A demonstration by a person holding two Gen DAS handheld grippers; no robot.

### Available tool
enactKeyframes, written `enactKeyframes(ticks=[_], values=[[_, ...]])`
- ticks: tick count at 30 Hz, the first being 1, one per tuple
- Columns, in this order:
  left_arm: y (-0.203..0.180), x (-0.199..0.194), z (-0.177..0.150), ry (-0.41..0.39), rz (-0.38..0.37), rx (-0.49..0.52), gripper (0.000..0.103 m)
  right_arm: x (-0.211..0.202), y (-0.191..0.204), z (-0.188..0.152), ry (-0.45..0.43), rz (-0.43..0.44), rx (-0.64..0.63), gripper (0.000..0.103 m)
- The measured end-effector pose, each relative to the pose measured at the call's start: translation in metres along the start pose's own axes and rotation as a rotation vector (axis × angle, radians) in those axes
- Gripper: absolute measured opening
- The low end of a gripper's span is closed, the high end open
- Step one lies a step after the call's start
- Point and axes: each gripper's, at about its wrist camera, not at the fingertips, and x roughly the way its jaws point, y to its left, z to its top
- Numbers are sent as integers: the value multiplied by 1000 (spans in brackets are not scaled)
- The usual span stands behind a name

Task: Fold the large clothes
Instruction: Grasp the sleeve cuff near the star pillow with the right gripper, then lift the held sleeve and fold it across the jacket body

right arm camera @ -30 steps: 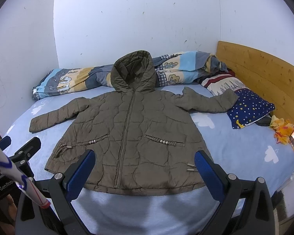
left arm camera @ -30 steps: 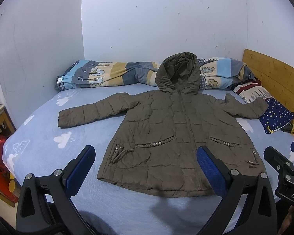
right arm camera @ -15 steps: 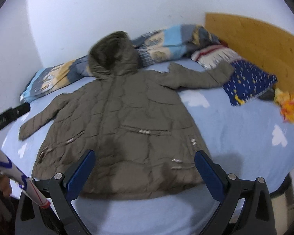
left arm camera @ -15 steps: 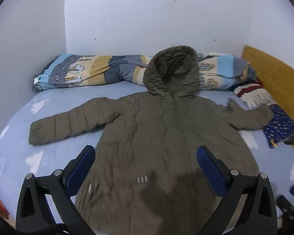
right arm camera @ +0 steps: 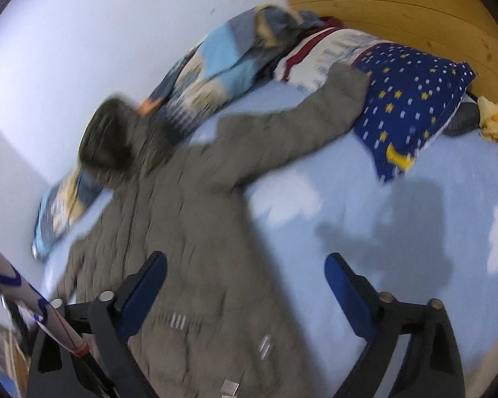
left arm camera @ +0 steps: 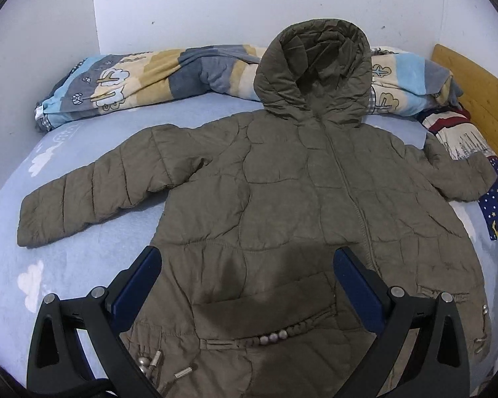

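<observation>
Folding not begun: coat (left arm camera: 282, 205) lies spread flat on bed (left arm camera: 83, 258), sleeves out. Left gripper (left arm camera: 247, 285) gapes empty; right gripper (right arm camera: 245, 285), wide, empty, jaws just narrowing slightly.

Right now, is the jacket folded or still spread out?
Spread out. The jacket lies flat on the bed, front up and zipped, both sleeves stretched sideways and the hood propped on the blanket. No fold shows.
</observation>
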Motion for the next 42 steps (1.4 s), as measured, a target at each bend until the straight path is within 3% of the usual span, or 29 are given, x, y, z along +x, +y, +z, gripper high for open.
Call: enactKeyframes(ticks=[7, 13, 17, 20, 27, 30, 31, 32, 42], values=[[-10, 6, -2, -26, -2, 60, 103, 58, -83, 111, -11, -4, 132, 63], [-18, 2, -6, -90, 12, 112, 103, 96, -154, 176, -84, -47, 255, 60], [-21, 4, -7, -112, 7, 122, 103, 121, -178, 206, -103, -49, 298, 57], [-23, 10, -8, -109, 16, 143, 103, 136, -183, 217, -107, -36, 305, 54], [-24, 21, -12, -72, 10, 148, 103, 170, -192, 234, -78, -215, 235, 54], [-25, 22, -15, -64, 14, 155, 103, 187, -192, 234, -42, -233, 196, 53], [-25, 22, -15, -66, 15, 156, 103, 190, -189, 233, -40, -252, 167, 43], [-25, 21, -14, -69, 17, 156, 103, 192, -186, 232, -32, -239, 152, 19], [-23, 10, -9, -77, -11, 104, 103, 110, -131, 232, -220, -166, 97, 15]])
